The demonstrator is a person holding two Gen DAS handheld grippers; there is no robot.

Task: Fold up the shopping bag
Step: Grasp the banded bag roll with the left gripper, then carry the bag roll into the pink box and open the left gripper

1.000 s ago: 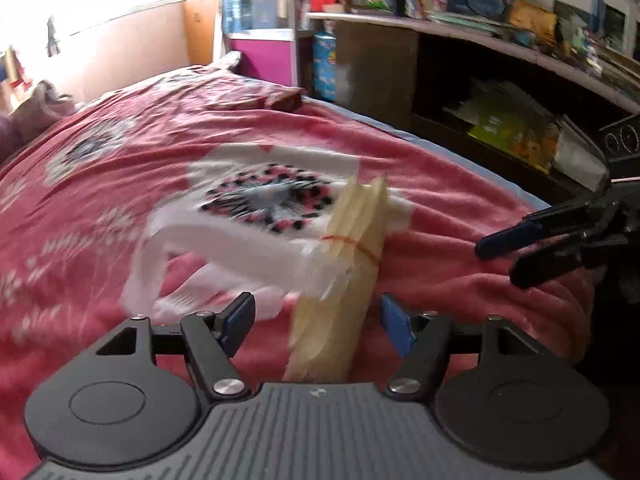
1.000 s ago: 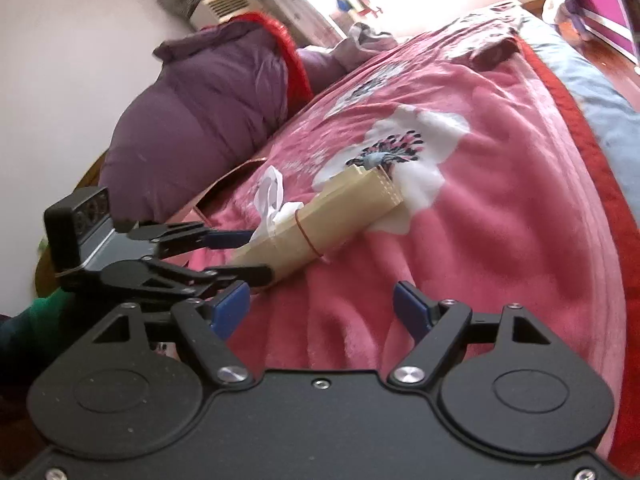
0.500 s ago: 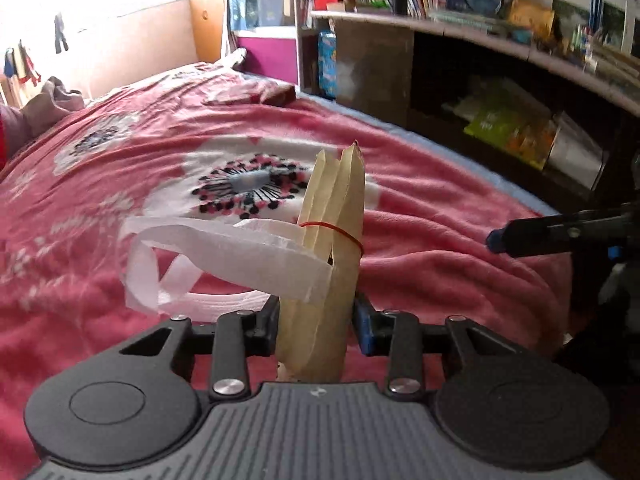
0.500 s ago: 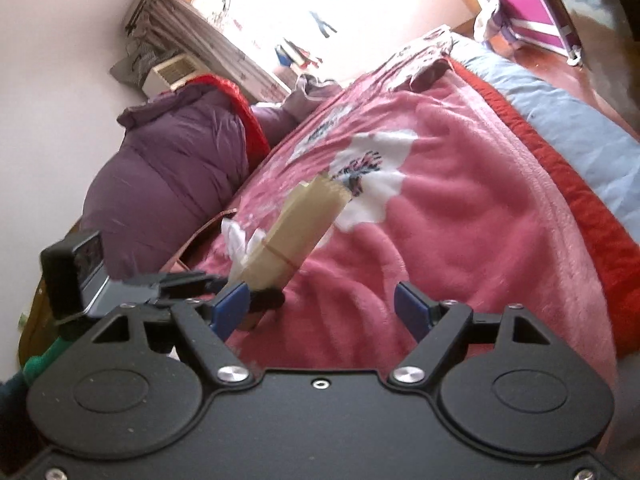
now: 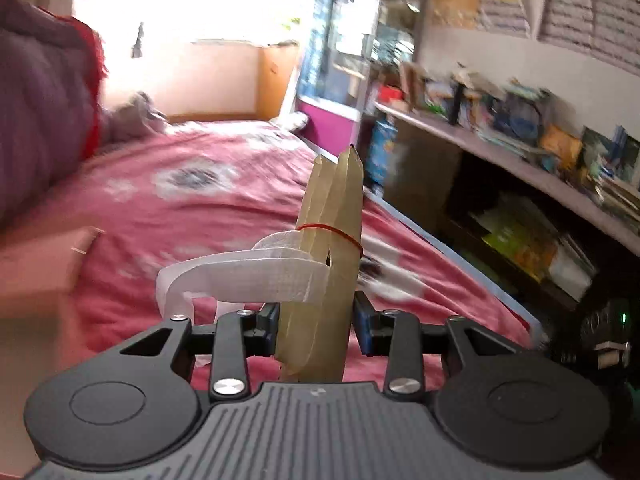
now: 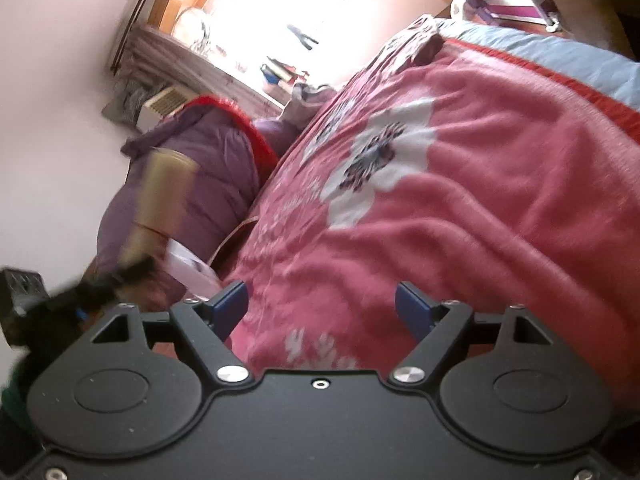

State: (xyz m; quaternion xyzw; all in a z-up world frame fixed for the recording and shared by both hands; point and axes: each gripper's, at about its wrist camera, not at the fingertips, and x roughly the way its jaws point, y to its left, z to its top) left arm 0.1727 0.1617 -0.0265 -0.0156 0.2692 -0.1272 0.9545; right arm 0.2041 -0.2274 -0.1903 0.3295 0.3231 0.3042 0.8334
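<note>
Left gripper (image 5: 316,326): jaws drawn in close, blue pads pressed on either flank of the bag (image 5: 332,248), near its lower end. Grip firm; nothing else between them.

Bag: beige, folded into a narrow upright bundle of several layers, pointed at the top, standing up out of the jaws. A red band (image 5: 340,232) circles it about midway. White handles (image 5: 240,272) loop out to the left of the bundle and droop past the left finger. Held clear above the bed (image 5: 200,216), touching nothing but the pads. In the right wrist view the bag (image 6: 164,196) shows at far left, blurred, tilted, with the left gripper (image 6: 100,288) dark below it.

Right gripper (image 6: 320,304): jaws spread wide, blue pads well apart, nothing between them; only the blanket lies beyond.

Blanket (image 6: 480,200): pink-red, white flower pattern with dark centres, covering the bed to its edges; a pale blue sheet (image 6: 560,52) shows along the far right edge.

Box (image 5: 40,264): pinkish carton at the left edge of the bed, flap raised; contents not visible.

Quilt (image 6: 192,184): purple, bundled, with a red trim, heaped at the head of the bed against the wall.

Shelf (image 5: 520,160): along the right wall beside the bed; top crowded with books and packets, lower compartment holding stacked papers, probably magazines, the blur leaves it unsure.

Window (image 5: 192,0): bright, overexposed, beyond the far end of the bed.
</note>
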